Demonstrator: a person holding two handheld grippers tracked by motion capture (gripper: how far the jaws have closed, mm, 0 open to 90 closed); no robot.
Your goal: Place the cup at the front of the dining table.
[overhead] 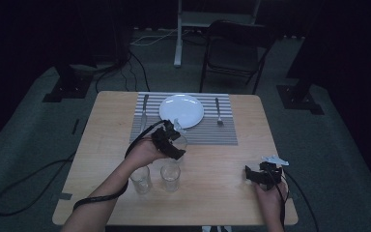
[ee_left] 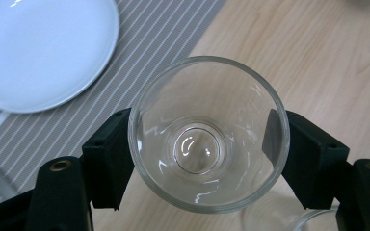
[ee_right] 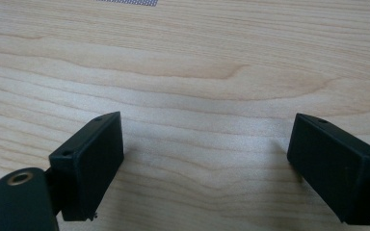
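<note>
**Operator:** My left gripper (ee_left: 207, 144) has its black fingers (ee_left: 108, 159) pressed against opposite sides of a clear glass tumbler (ee_left: 208, 132), clamped on it. Looking down its mouth, I see a round rim, smooth walls and a thick circular base.

**Observer:** Where does that glass sit?

**Operator:** Right between the fingers, over the edge where the grey striped placemat (ee_left: 125, 72) meets the pale wood-grain table (ee_left: 318, 57). The glossy white plate (ee_left: 38, 48) lies just beside it on the mat.

**Observer:** And the right side?

**Operator:** My right gripper (ee_right: 204, 163) has its blocky matte fingers (ee_right: 89, 161) spread wide apart, holding nothing, with bare table between them. From the high view it rests near the table's right front corner, well apart from the left gripper.

**Observer:** Anything else nearby?

**Operator:** Two more clear glasses (overhead: 140, 179) stand side by side in front of my left hand (overhead: 142, 152). A knife (overhead: 144, 110) and fork (overhead: 218, 112) flank the plate.
</note>
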